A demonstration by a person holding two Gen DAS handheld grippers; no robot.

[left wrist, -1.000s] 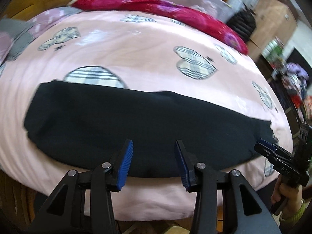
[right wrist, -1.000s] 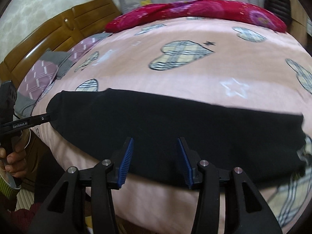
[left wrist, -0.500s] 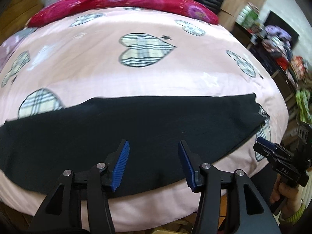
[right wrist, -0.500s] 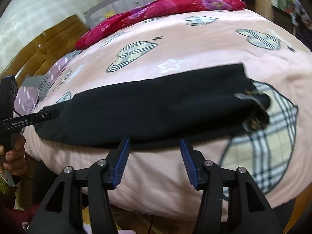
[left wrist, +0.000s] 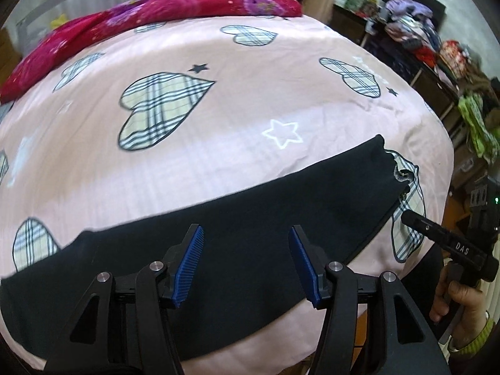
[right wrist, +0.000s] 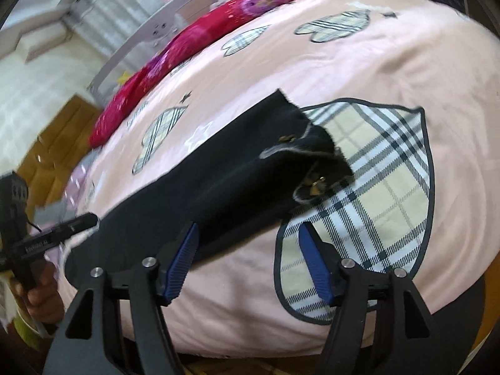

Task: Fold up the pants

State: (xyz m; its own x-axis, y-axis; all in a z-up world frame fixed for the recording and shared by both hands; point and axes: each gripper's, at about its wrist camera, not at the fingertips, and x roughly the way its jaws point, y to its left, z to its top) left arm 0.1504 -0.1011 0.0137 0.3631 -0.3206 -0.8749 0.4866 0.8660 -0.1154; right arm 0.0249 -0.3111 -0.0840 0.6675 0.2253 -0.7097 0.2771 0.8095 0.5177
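Black pants lie folded lengthwise in a long strip along the near edge of a pink bed. Their waistband end with a metal button points right. My left gripper is open and empty, over the middle of the strip. My right gripper is open and empty, just short of the waist end. Each gripper also shows in the other's view: the right one at the waist end, the left one at the leg end.
The pink bedcover has plaid hearts. A red quilt lies along the bed's far side. A wooden headboard stands at the left. Shelves with piled clothes stand right of the bed.
Both views have swung to the right along the pants, towards the waist end. The pants have not moved. Both grippers stay open.
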